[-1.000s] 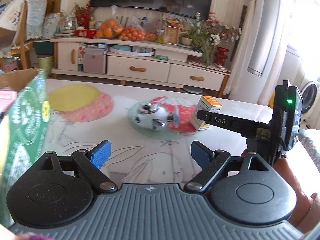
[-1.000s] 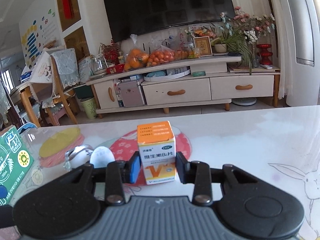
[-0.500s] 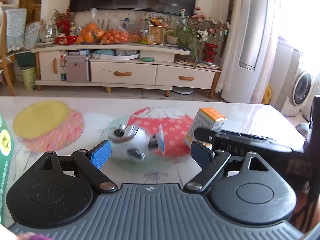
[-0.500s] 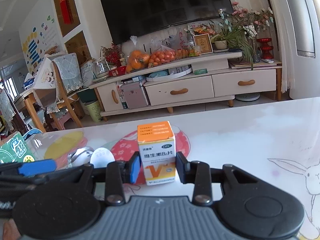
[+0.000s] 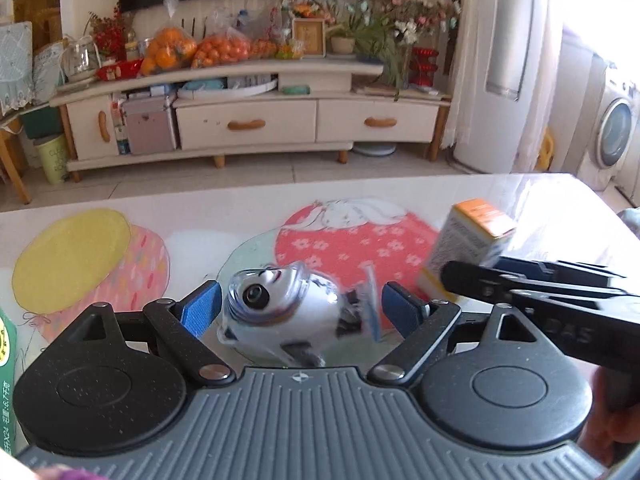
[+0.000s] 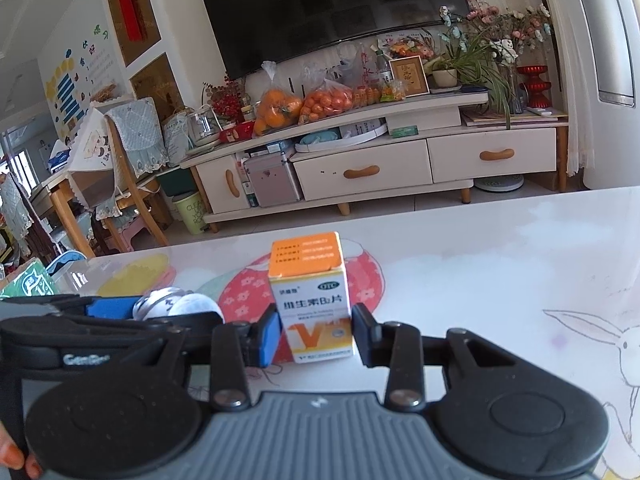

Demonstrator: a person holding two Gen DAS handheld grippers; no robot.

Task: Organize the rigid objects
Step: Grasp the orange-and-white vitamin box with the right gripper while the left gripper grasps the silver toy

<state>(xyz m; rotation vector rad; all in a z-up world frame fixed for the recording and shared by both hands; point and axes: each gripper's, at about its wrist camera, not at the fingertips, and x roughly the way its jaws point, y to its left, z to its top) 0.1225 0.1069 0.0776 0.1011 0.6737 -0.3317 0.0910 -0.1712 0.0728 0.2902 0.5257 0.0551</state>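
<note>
The left gripper [image 5: 298, 310] is standing wide, its pads flanking the silver panda toy [image 5: 280, 312] lying crosswise mid-table [image 5: 200, 216], not yet pinched. Beside it, the right gripper [image 6: 314, 334] is clamping the upright vitamin box [image 6: 310, 300].

Left claw around a panda toy on the desk

The left claw [image 5: 298, 306] stands open, its blue pads either side of the blurred panda toy [image 5: 280, 308]. Toward the desk's [image 5: 200, 216] right edge, the right claw [image 5: 472, 276] grips an orange-topped box [image 5: 468, 240].
</note>
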